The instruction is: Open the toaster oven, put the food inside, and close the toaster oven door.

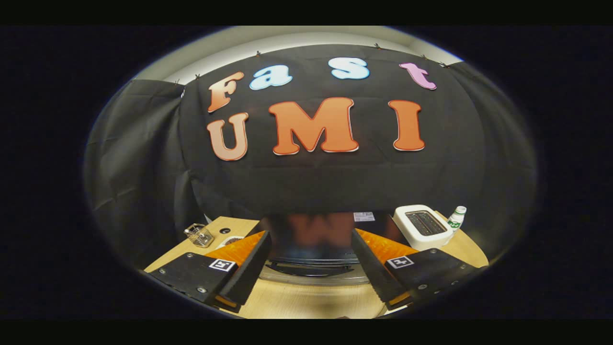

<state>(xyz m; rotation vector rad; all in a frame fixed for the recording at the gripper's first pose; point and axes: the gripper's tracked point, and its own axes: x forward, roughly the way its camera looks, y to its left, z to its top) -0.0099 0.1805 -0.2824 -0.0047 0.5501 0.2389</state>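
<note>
jaws (311,280) spread, empty, just before oven (313,239) door. best lowered squarely onto handle (311,269), then pulled gently down.

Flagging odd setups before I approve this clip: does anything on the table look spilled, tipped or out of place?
Nothing stands out. The toaster oven sits between the open claw fingers, the white toaster and small bottle stand upright beyond the right finger, and the wire basket rests beyond the left. No spill shows.
</note>
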